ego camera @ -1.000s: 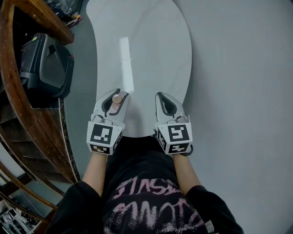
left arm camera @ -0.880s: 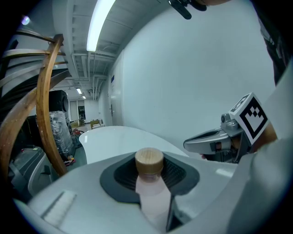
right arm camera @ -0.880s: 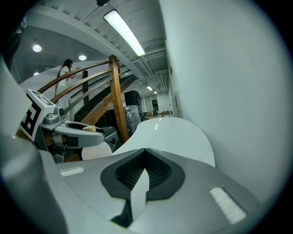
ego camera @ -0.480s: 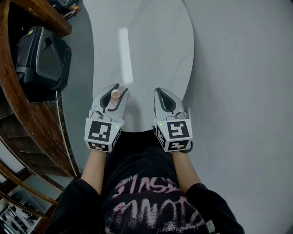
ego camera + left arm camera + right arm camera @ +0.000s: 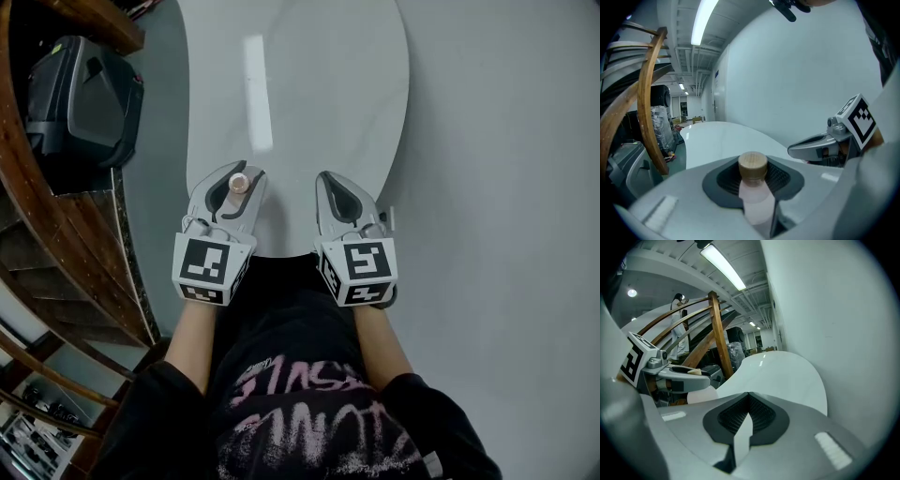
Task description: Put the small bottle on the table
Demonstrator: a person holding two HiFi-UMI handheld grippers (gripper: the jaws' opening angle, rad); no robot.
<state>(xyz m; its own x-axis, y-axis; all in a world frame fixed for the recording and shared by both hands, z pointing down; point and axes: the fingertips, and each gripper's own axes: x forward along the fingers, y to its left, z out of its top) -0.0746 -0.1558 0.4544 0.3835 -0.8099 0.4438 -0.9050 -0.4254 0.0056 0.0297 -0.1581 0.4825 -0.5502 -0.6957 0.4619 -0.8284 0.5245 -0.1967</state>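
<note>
A small pale pink bottle [image 5: 756, 201] with a round wooden cap [image 5: 238, 183] stands upright between the jaws of my left gripper [image 5: 234, 184], which is shut on it. The left gripper hangs over the near end of the white table [image 5: 309, 94]. My right gripper [image 5: 336, 192] is beside it at the same height, shut with nothing between its jaws. In the right gripper view the left gripper [image 5: 686, 380] shows from the side with the bottle's cap [image 5: 693, 372] sticking up and the pink body below. The bottle's base is hidden.
A curved wooden stair rail [image 5: 56, 234] runs down the left edge, with a black case [image 5: 84, 103] next to it. The white table's long top stretches away ahead. A grey floor [image 5: 506, 234] lies to the right.
Both grippers have shifted slightly forward over the table's near end, the left one still carrying the bottle. The grip has not changed.
</note>
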